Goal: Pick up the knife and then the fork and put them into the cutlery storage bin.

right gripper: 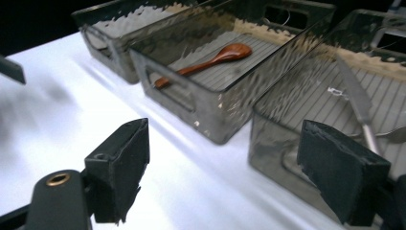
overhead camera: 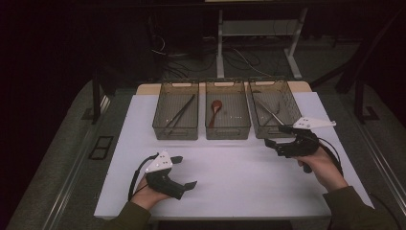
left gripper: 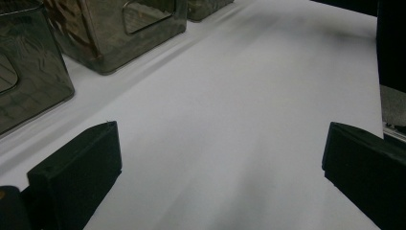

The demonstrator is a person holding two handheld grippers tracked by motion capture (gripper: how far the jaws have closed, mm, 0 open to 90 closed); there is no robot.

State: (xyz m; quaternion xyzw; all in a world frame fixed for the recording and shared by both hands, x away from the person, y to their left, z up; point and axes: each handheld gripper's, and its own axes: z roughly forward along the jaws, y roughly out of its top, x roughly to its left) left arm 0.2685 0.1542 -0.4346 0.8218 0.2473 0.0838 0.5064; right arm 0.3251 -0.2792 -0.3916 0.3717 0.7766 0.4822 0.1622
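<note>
**Two clear bins at the far edge of a white tabletop**

Along the white tabletop's [overhead camera: 230,177] far edge, a smoky clear bin [overhead camera: 175,132] near the left corner holds dark slender sticks [overhead camera: 181,114]. Just beside it, the middle bin [overhead camera: 228,132] holds a reddish wooden spoon [overhead camera: 215,109]. Cables [overhead camera: 239,60] lie on the floor beyond.

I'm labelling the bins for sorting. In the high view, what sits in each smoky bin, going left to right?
Left smoky plastic bin with dark chopsticks → middle bin with a reddish-brown wooden spoon → right bin with silver metal cutlery, near the right gripper.
</note>
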